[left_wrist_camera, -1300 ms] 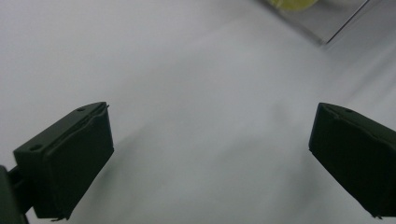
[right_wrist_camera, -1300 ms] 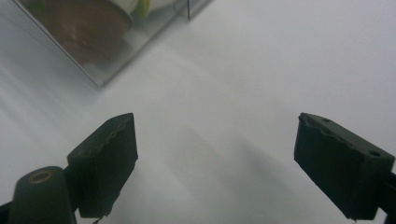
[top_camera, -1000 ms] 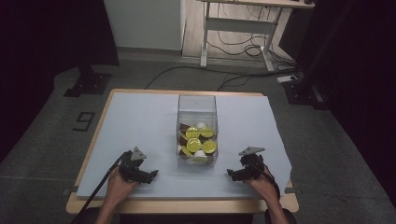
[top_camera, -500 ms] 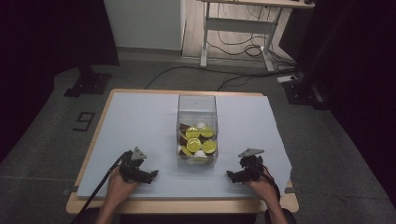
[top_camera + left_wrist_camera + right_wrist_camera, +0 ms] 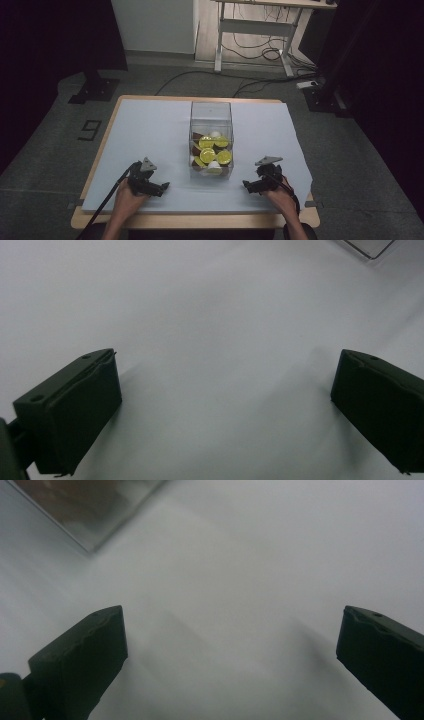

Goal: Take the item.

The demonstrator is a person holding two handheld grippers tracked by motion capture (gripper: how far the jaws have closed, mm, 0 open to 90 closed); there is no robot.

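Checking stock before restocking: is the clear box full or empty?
Partly full: the clear box holds yellow and white pieces in its lower part only.

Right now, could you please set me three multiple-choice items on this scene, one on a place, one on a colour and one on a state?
1. Where does the clear box stand?
A. mid-table, between the two grippers and farther from the person
B. at the table's left edge
C. on the floor

2. What colour are the brightest capsules inside the box?
A. blue
B. yellow
C. red

3. How do the left gripper and right gripper stand?
A. both shut on capsules
B. one open, one shut
C. both open, holding nothing

Answers: 1 A, the high view shows the box centred on the white sheet beyond both hands; 2 B, round yellow tops show through the clear wall; 3 C, each gripper view shows its jaws wide apart over bare sheet.
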